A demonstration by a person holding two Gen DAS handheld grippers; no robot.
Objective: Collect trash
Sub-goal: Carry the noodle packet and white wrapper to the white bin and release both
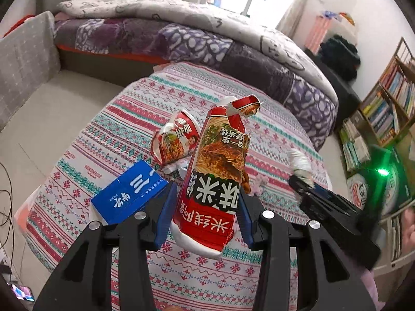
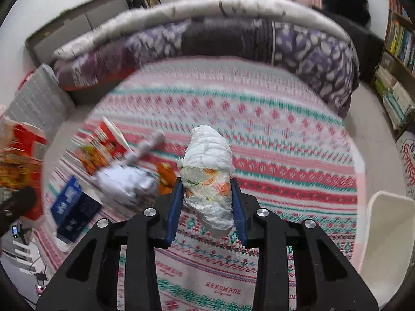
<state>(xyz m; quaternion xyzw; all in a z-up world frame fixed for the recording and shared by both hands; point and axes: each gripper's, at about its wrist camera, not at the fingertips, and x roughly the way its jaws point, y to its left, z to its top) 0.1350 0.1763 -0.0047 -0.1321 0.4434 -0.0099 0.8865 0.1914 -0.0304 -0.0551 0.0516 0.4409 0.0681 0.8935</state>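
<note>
My left gripper [image 1: 207, 197] is shut on a torn red noodle carton [image 1: 218, 171] and holds it above the patterned tablecloth [image 1: 109, 119]. A second torn red carton piece [image 1: 176, 140] and a blue box [image 1: 129, 194] lie on the cloth to its left. My right gripper [image 2: 206, 197] is shut on a crumpled white tissue wad with orange stains [image 2: 207, 171]; it also shows in the left wrist view [image 1: 301, 163]. In the blurred right wrist view, a red carton [image 2: 103, 142], crumpled white paper [image 2: 124, 181] and the blue box [image 2: 70, 202] lie at left.
A bed with purple and grey quilts [image 1: 207, 36] stands beyond the table. Bookshelves [image 1: 389, 108] line the right wall. A white bin rim [image 2: 389, 233] sits at the table's right edge. A green printed box [image 1: 376, 189] stands on the floor.
</note>
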